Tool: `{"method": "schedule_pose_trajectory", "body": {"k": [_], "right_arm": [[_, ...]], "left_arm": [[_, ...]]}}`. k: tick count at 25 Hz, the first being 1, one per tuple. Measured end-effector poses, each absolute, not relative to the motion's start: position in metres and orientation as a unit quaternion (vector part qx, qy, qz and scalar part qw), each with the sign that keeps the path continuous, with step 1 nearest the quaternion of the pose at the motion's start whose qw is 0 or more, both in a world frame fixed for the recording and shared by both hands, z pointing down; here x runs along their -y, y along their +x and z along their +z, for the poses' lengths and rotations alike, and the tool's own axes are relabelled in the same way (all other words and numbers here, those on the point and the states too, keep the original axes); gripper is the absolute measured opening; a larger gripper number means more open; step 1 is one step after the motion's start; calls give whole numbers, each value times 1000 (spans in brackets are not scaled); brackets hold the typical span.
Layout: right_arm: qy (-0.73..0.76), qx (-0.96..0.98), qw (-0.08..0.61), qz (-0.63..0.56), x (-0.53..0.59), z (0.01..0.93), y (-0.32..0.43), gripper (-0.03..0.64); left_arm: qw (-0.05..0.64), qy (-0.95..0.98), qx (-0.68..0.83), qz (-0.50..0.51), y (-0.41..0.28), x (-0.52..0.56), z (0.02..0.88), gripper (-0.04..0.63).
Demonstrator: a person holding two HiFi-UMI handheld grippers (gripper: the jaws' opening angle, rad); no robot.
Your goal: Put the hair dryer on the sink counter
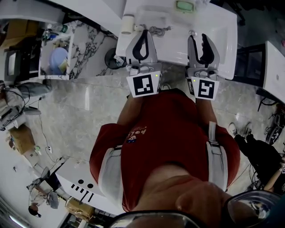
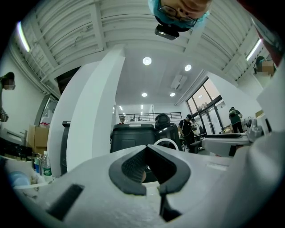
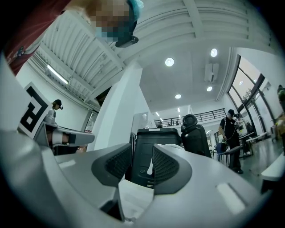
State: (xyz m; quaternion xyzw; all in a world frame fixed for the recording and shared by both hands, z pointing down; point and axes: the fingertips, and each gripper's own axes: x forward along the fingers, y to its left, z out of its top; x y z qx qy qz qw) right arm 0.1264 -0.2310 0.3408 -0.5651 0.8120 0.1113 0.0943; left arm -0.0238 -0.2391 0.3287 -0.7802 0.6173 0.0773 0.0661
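No hair dryer shows in any view. In the head view both grippers are held up side by side over the front of the white sink counter. My left gripper has its fingertips touching, with nothing between them. In the left gripper view its grey pads meet at the far end of the left gripper. My right gripper stands partly open. In the right gripper view a narrow empty gap runs between the pads of the right gripper. Both gripper views look out across a room and up at its ceiling.
On the counter are a faucet, a green soap dish and a white cup. A marble-topped unit stands at the left. Black bins and people stand in the room beyond.
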Motion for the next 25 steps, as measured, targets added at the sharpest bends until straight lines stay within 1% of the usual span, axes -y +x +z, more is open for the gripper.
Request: {"method": "schedule_pose_trajectory", "body": {"k": [4, 11, 23, 25], "right_arm": [[-574, -807, 89, 110, 230, 343, 128, 120], [-585, -801, 78, 103, 231, 348, 135, 94], [-581, -803, 77, 108, 230, 347, 134, 2], [-578, -805, 75, 108, 229, 347, 135, 1]], "left_arm": [[65, -782, -614, 79, -23, 237, 329, 2], [65, -787, -608, 80, -14, 235, 329, 2], [74, -796, -595, 82, -4, 235, 328, 2], [76, -798, -592, 82, 0, 234, 327, 2]]}}
